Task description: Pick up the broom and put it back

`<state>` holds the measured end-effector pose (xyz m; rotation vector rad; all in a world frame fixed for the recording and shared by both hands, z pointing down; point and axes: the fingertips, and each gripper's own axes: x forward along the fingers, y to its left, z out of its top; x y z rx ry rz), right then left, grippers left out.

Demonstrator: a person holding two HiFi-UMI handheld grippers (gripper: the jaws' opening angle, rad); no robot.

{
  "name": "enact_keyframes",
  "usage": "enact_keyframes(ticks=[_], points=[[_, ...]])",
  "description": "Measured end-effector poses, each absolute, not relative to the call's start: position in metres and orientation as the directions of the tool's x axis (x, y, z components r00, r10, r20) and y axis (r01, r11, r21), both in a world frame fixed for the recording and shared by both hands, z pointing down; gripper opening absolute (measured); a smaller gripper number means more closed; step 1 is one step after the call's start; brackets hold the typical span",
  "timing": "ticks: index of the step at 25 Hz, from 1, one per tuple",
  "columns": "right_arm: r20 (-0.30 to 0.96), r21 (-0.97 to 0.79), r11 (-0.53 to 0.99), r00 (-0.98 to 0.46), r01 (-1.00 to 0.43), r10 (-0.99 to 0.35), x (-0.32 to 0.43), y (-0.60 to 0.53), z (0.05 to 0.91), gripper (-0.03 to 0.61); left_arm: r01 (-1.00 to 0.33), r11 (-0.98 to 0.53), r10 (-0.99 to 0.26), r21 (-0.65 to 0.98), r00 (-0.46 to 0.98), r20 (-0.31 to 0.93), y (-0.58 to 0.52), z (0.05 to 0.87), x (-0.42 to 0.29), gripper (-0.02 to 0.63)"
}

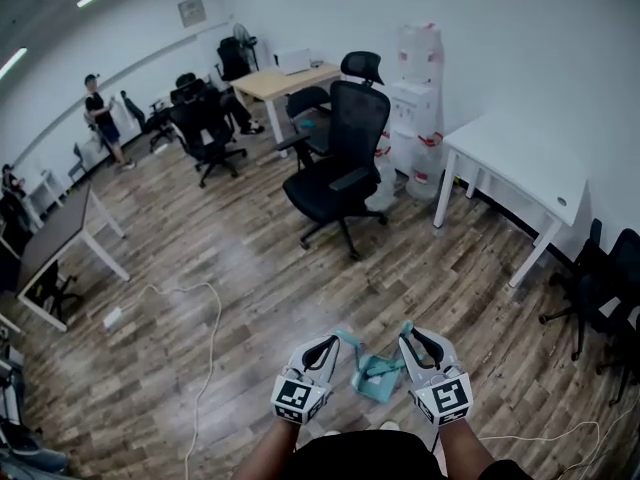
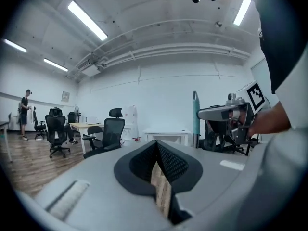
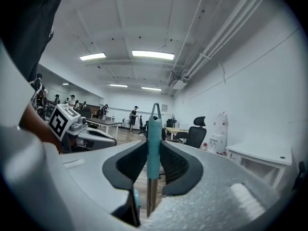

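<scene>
The broom (image 3: 153, 134) is gripped near the top of its teal handle by the right hand-held gripper (image 1: 408, 333), whose jaws are clamped on it from both sides. The handle is held upright, and its lower end hangs above the floor (image 1: 250, 268) between the two grippers. The left hand-held gripper (image 2: 156, 146) is carried just beside it with its jaws together and nothing between them.

A slip is judged the main risk. The handle is slender and smooth and is pinched at one narrow spot, so the hanging head could swing and twist the shaft in the pads. It could also be knocked against the black office chair (image 1: 345, 158) if it is carried that way. A snag on the white cable (image 1: 212, 328) lying across the floor is also possible (the broom's proper place cannot be told from here).

The floor is dark wood plank. A white bench (image 1: 520, 168) stands by the right wall, stacked water bottles (image 1: 418, 88) are set near it, and a person (image 1: 100, 118) is seen far off.
</scene>
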<state>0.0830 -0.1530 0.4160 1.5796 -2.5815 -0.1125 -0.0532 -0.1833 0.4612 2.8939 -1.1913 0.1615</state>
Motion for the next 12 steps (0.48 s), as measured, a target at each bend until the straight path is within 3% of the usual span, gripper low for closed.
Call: enact_keyframes(ticks=[12], points=[[-0.043,0.155,0.426,-0.437,-0.891,-0.898,0.087,-0.164,0.375,0.086,-0.663,-0.746,-0.666,-0.059,0.741,0.091,-0.178,0.44,-0.032,0.017]])
